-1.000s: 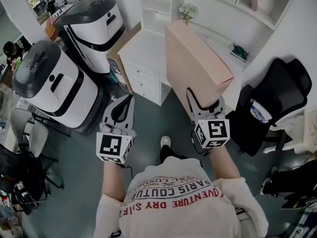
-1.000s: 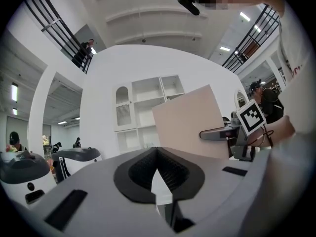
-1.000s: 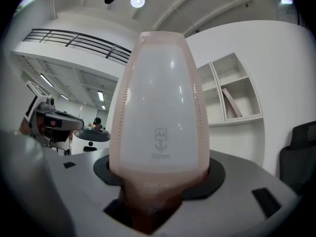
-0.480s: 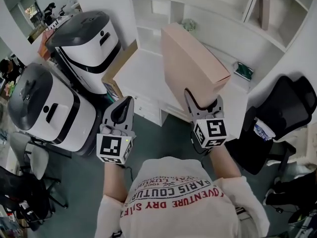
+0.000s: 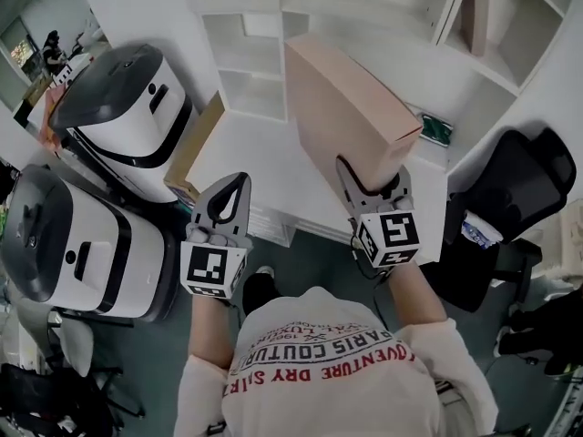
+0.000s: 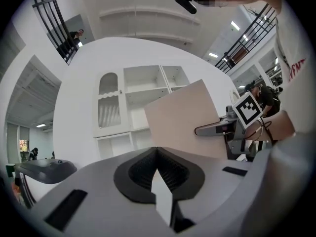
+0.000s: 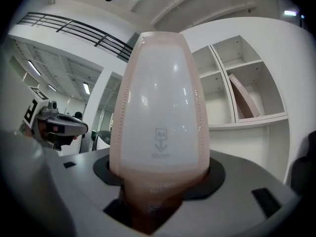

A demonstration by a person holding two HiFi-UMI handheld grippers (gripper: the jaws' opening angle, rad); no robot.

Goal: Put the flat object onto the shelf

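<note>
1. Your right tool [image 5: 372,182] is clamping the near lower end of the flat pink box [image 5: 351,116] (jaws standing about the box's thickness apart, pads pressing on both faces).
2. The box is hanging in the air on its edge, tilting away from you, over the white counter [image 5: 264,167] and in front of the white shelf [image 5: 246,57].
3. In the right gripper view its narrow spine is facing the camera, showing an A4 mark.
4. Your left tool [image 5: 242,180] is riding alongside with jaws closed together, gripping nothing, apart from the box.
5. A second pink flat item [image 5: 480,12] is leaning in an upper right shelf compartment.
6. Two white-and-black machines [image 5: 118,107] are sitting on the floor at left, and a black chair [image 5: 515,185] at right.
</note>
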